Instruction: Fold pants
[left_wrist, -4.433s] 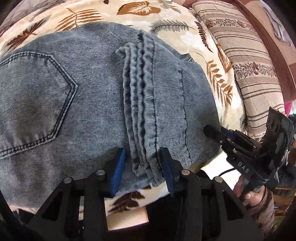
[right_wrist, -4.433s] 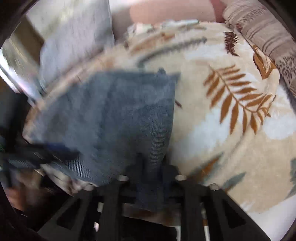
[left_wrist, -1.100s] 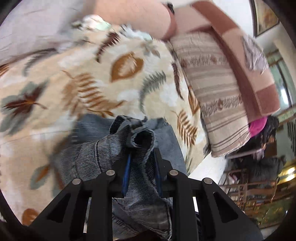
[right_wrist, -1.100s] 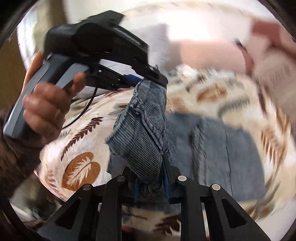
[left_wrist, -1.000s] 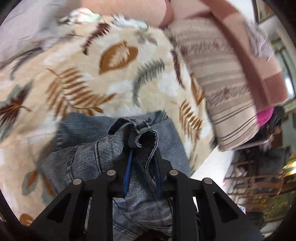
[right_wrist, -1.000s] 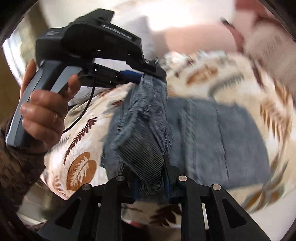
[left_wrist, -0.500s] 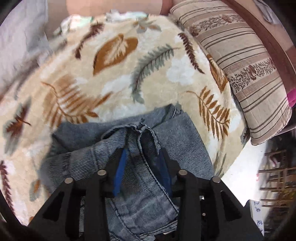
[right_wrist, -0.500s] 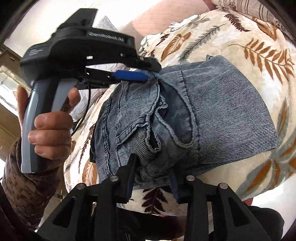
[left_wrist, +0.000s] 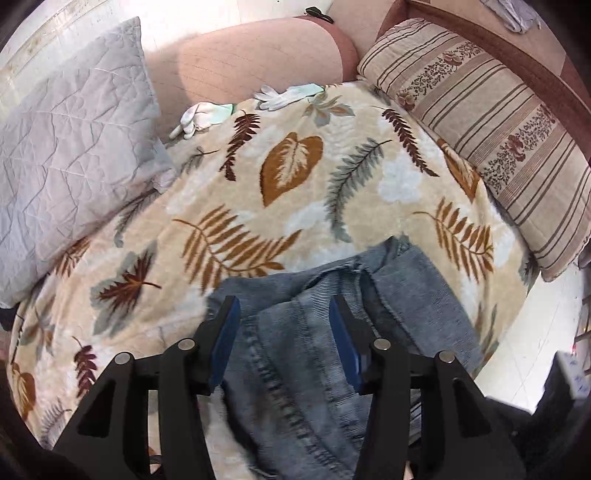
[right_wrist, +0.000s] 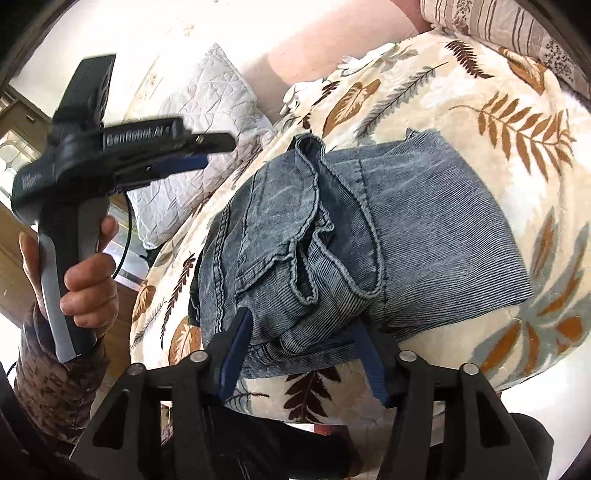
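Both grippers, clamped on the lifted denim a second ago, are now opening and let go: left gripper (left_wrist: 284, 343) above, right gripper (right_wrist: 303, 354) straddling the folded pants (right_wrist: 354, 236) dropped near the bed's front edge (right_wrist: 461, 354).

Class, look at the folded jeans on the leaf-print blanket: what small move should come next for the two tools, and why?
Probably draw both tools back off the jeans. The right tool and the left tool are opening, with denim between their pads but not pinched, and the jeans lie folded on the blanket. The top flap looks rumpled, so smoothing may follow.
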